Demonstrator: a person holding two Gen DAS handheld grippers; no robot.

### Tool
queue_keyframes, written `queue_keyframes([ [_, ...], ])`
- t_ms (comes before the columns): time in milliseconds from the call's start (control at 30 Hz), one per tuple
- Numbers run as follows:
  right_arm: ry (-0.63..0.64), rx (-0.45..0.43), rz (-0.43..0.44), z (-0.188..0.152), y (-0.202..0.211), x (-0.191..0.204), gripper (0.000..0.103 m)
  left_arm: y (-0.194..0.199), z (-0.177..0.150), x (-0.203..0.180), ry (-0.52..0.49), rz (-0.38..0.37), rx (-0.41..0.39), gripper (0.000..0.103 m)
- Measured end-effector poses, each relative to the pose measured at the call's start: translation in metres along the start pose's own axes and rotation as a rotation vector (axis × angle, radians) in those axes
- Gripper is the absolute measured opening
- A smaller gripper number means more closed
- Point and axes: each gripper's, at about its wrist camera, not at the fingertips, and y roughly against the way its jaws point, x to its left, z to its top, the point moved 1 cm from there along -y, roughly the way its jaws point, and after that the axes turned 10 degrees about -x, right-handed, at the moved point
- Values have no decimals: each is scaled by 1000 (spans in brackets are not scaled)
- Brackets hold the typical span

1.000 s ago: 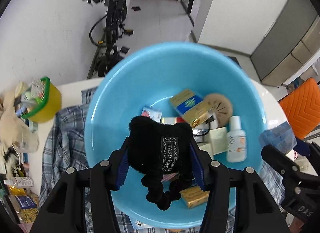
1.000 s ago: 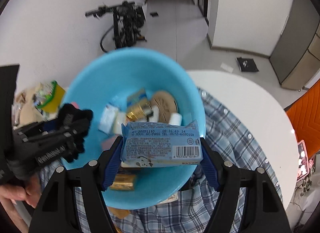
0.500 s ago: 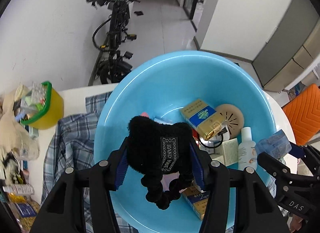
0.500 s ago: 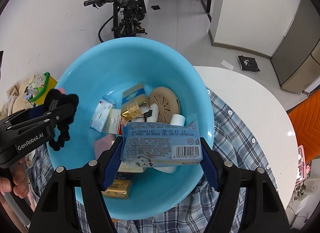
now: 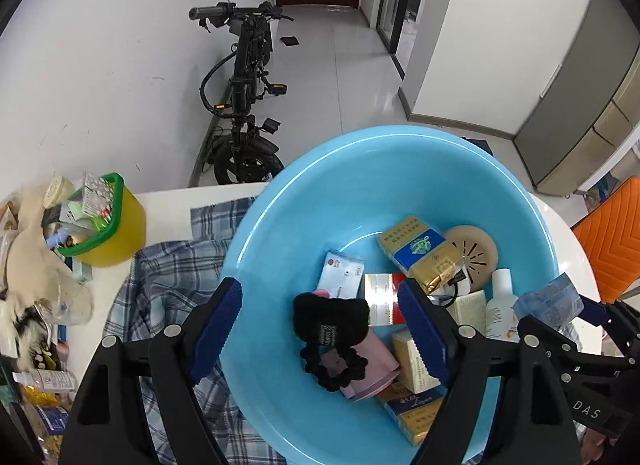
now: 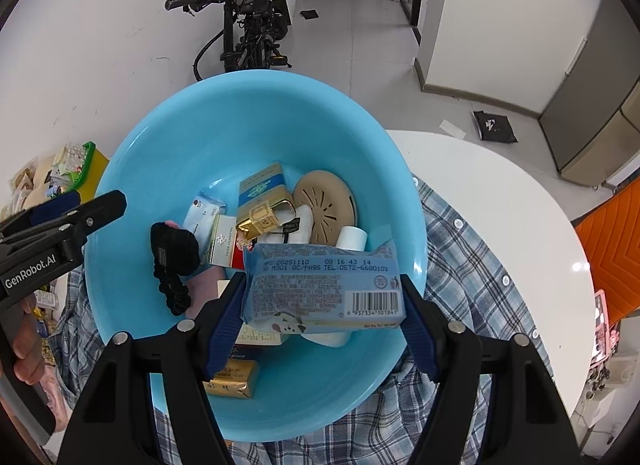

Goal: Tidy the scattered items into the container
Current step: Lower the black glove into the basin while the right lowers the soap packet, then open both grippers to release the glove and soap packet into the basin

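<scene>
White walls; grey tiled floor [image 5: 332,77]; parked bicycle [image 5: 244,97].

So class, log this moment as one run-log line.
left gripper: open, just released black scrunchie | scrunchie: in blue basin | right gripper: shut on blue packet, above basin

Glossy plastic basin [image 5: 280,225], fuzzy cloth scrunchie [image 5: 330,315], checked cloth shirt [image 5: 168,277].
</scene>
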Motion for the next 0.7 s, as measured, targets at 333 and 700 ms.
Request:
queue_keyframes([
  [333, 51, -85, -51, 3, -1, 12, 78, 13, 3, -1, -50, 4, -24, 82],
  [700, 7, -93, -18, 4, -1, 9, 94, 11, 1, 7, -29, -6, -19, 82],
])
